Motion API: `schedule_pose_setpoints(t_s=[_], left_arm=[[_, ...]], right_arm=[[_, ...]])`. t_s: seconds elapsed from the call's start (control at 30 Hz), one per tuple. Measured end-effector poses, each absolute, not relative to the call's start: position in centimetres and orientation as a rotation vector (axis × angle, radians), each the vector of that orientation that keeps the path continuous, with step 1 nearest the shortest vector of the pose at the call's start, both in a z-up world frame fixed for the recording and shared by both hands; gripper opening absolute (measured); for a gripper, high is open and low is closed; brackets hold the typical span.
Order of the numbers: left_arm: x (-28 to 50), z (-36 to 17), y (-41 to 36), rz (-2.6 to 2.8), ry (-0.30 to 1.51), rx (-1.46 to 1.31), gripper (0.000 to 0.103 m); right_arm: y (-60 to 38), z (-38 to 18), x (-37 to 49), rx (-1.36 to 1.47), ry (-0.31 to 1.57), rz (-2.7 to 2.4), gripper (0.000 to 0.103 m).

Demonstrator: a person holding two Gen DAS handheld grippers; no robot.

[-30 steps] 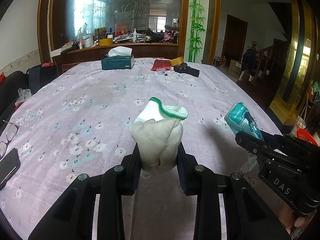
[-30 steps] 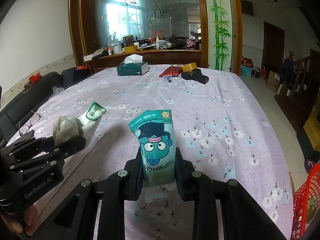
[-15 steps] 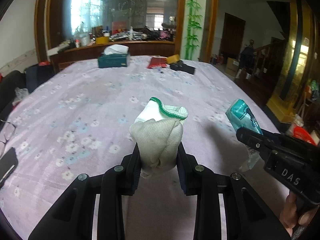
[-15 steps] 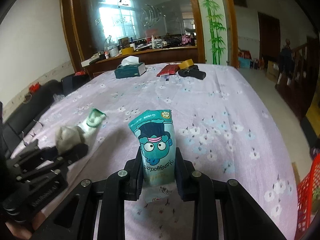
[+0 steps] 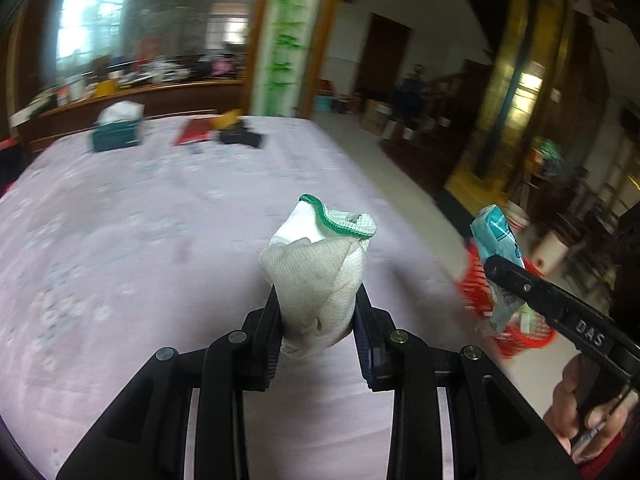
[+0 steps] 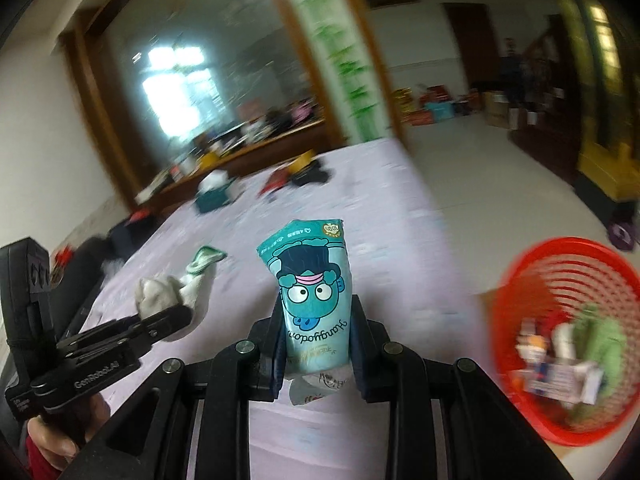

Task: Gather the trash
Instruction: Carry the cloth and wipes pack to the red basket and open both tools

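Trash items and the basket

A bunched white sock (image 5: 316, 276) with a green cuff stands upright, pinched; a teal cartoon-printed wrapper (image 6: 314, 304) is likewise upright, pinched; the red mesh basket (image 6: 520, 280) on the floor holds mixed trash.

Left tool (image 5: 318, 316) clamped; right tool (image 6: 318, 340) clamped, both level.

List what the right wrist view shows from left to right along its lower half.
Left gripper → sock it holds → teal packet in the right gripper → red basket with trash inside.
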State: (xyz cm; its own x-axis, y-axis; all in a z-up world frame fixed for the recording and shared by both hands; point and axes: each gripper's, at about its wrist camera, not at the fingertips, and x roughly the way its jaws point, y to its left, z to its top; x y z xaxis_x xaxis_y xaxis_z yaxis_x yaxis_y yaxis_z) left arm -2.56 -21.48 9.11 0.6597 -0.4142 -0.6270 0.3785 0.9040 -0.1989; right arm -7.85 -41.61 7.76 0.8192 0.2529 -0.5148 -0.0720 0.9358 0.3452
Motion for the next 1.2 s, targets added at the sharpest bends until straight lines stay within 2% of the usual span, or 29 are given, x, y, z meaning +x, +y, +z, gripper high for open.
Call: schedule_pose_setpoints(t_s=[0.23, 0.47, 0.9, 0.97, 1.03, 1.2], left_arm=[[-3.3, 11.4, -31.9, -0.716, 0.754, -0.034, 0.030], [-4.0, 11.3, -40.5, -0.848, 0.778, 0.010, 0.030], [-2.6, 6.8, -46.9, -0.855, 0.888, 0.055, 0.031], [-2.4, 6.2, -47.6, -0.850, 0.896, 0.064, 0.039], [-2.1, 5.6, -47.6, -0.830, 0.916, 0.059, 0.065], [-1.7, 5.9, -45.7, -0.822, 0.900, 0.032, 0.066]], right_arm=[[-52.2, 9.3, -12.7, 0.440, 0.524, -0.091, 0.029], [-58.4, 9.0, -15.0, 0.554, 0.508, -0.203, 0.029], [-62.8, 5.4, -13.7, 0.647, 0.569, -0.233, 0.032], [-63.0, 5.0, -13.1, 0.642, 0.587, -0.238, 0.041], [-63.1, 4.5, -12.6, 0.631, 0.610, -0.254, 0.049], [-63.2, 4.6, -13.1, 0.619, 0.608, -0.266, 0.050]])
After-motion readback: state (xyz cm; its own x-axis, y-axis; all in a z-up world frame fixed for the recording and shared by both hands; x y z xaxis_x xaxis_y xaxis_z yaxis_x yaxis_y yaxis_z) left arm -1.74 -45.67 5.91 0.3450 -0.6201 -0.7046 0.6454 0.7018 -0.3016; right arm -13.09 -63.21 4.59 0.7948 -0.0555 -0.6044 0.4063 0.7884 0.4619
